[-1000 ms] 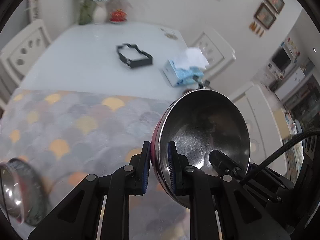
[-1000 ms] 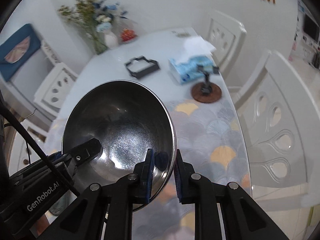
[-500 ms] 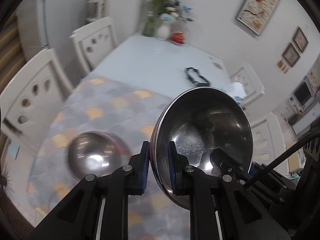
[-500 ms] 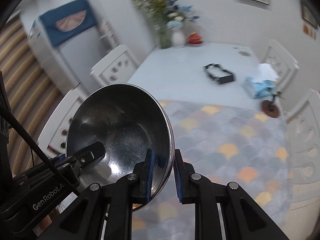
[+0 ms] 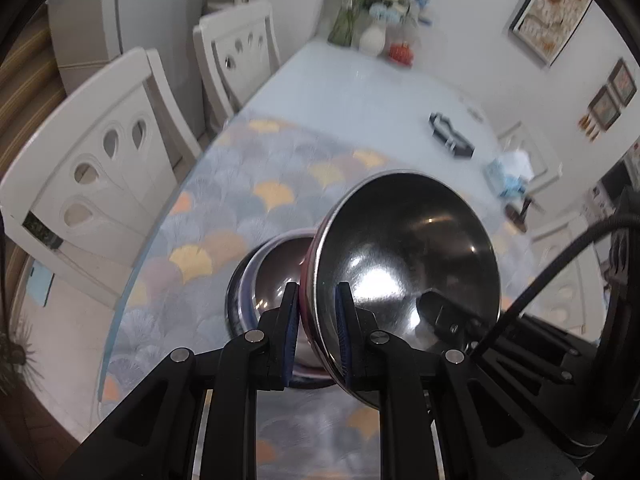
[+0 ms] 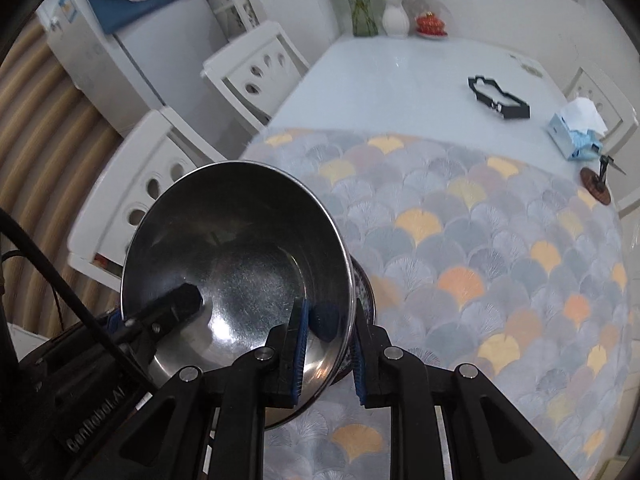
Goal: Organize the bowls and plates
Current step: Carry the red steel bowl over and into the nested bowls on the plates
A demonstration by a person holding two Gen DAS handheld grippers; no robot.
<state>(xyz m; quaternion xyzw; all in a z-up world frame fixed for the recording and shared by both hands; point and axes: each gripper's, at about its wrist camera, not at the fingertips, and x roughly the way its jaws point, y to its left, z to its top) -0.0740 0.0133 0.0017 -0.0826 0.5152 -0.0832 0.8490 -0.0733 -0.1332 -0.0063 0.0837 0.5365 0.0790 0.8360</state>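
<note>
Above the patterned mat (image 6: 460,240), both grippers pinch 1 steel bowl (image 5: 404,256), hiding another bowl (image 5: 272,276) below.

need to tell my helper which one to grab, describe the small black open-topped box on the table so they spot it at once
Start at the long pale blue table and look past the scallop-patterned mat to its bare far half. There sits a low black tray, open-topped, pale inside. It is the only black, angular item there, left of the light blue tissue box.
</note>
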